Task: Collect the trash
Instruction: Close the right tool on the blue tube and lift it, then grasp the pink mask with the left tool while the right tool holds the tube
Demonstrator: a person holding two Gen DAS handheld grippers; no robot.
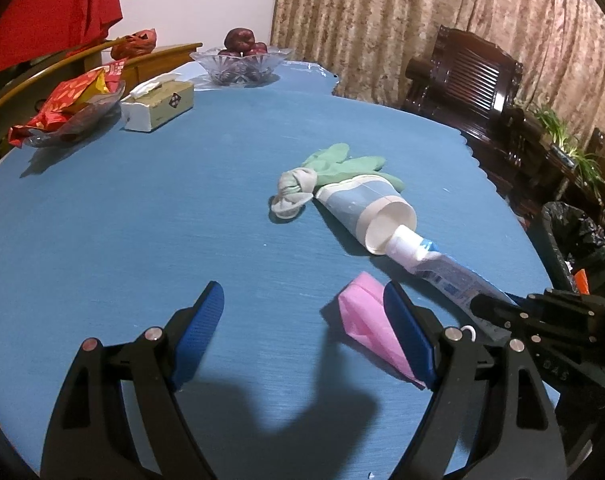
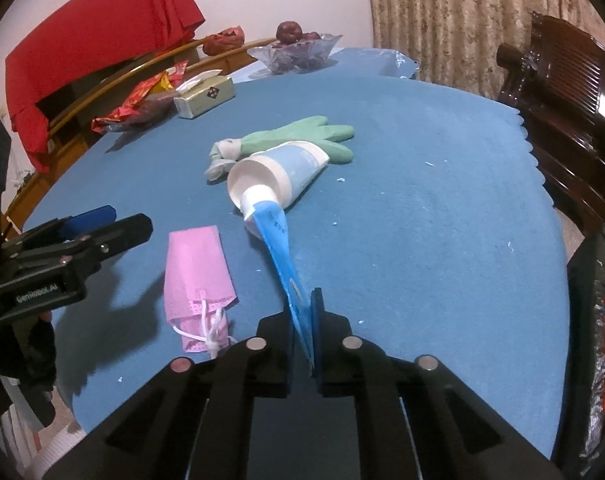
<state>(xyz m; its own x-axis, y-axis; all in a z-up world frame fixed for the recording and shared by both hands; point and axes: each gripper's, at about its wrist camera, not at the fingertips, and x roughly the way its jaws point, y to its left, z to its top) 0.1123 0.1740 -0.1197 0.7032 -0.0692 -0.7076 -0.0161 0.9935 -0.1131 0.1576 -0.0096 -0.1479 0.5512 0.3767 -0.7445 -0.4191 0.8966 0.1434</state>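
Right wrist view: right gripper (image 2: 302, 320) pinches flat crimped tail of toothpaste tube (image 2: 276, 240), cap end inside tipped paper cup (image 2: 278, 178) ahead. Left gripper (image 1: 302, 312) spread wide, folded pink mask (image 1: 368, 320) against its right finger. Blue tablecloth (image 1: 142, 220) bare leftward.

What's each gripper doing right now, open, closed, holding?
Left gripper: open, empty, pink mask beside its right finger.
Right gripper: closed on the toothpaste tube tail.

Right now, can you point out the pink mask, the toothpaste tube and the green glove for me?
pink mask (image 2: 196, 276), right wrist view, middle of its folded body.
toothpaste tube (image 2: 280, 252), right wrist view, flat blue body.
green glove (image 2: 302, 134), right wrist view, palm area.
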